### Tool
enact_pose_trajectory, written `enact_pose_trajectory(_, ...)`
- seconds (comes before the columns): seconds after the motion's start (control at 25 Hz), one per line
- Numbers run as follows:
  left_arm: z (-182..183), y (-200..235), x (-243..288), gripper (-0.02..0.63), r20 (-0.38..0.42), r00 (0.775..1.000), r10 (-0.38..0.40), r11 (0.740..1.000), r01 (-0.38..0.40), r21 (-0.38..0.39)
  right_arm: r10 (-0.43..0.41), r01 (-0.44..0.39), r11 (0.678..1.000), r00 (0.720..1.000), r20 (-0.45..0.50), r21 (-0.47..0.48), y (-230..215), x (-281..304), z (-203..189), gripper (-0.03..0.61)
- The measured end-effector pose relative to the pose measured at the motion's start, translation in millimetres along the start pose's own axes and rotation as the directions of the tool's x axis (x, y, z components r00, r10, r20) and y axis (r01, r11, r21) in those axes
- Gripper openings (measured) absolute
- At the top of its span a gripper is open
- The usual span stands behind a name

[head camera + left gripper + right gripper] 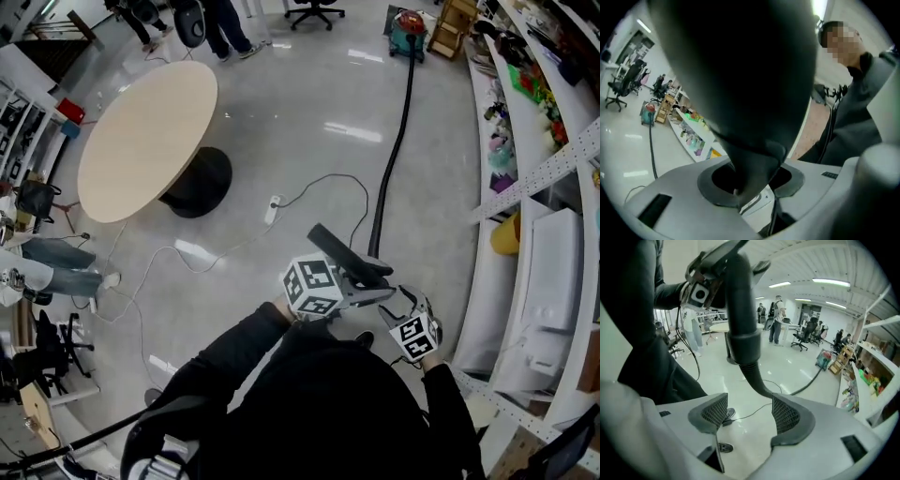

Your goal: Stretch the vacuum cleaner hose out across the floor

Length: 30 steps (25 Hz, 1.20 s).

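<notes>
The red and green vacuum cleaner stands far off by the shelves. Its black hose runs along the floor toward me and rises into a rigid black tube. My left gripper is shut on that tube and holds it off the floor. In the left gripper view the tube fills most of the picture and narrows between the pads. My right gripper hangs just below, open, with only floor between its pads. There the ribbed hose curves down behind the right pad, and the left gripper shows above.
A round wooden table on a black base stands to the left. A white power strip and its cables lie on the floor beside the hose. Shelves line the right side. People and an office chair are at the far end.
</notes>
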<state>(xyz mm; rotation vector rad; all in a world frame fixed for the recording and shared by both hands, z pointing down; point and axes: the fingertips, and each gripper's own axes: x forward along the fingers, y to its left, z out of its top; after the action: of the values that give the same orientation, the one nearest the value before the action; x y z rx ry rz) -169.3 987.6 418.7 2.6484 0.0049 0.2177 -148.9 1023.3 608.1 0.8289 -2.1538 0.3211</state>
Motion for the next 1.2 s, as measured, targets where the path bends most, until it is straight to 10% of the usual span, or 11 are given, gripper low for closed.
enact_pose_trajectory(0.16, -64.5, -30.0, 61.6, 0.167, -0.180, 0.983, 0.040, 0.998, -0.029, 0.061, -0.068, 0.034, 0.972, 0.987, 0.142, 0.231, -23.1, -91.6, -49.3, 0.285)
enact_pose_trajectory(0.28, -100.7, -46.3, 87.5, 0.167, -0.292, 0.953, 0.078, 0.988, -0.036, 0.149, -0.056, -0.078, 0.936, 0.930, 0.364, 0.344, -29.0, -159.9, -16.6, 0.285)
enact_pose_trajectory(0.48, -152.1, -77.4, 119.1, 0.167, -0.447, 0.892, 0.071, 0.972, 0.040, 0.233, 0.145, -0.343, 0.905, 0.803, 0.578, 0.250, 2.1, -211.1, 51.3, 0.285)
enact_pose_trajectory(0.8, -225.8, -101.1, 91.1, 0.167, -0.630, 0.777, 0.002, 0.901, 0.271, 0.337, 0.286, -0.386, 0.902, 0.869, 0.403, 0.193, 70.7, -149.8, 83.4, 0.282)
enact_pose_trajectory(0.96, -268.6, -88.8, 37.2, 0.167, -0.676, 0.737, 0.007, 0.922, 0.257, 0.289, 0.333, -0.449, 0.852, 0.861, 0.384, 0.268, 108.1, -99.5, 93.6, 0.172)
enact_pose_trajectory(1.2, -305.8, -86.8, 42.1, 0.169, -0.697, 0.716, -0.035, 0.922, 0.292, 0.254, 0.139, -0.265, 0.873, 0.940, 0.313, 0.409, 113.7, -87.1, 62.6, 0.160)
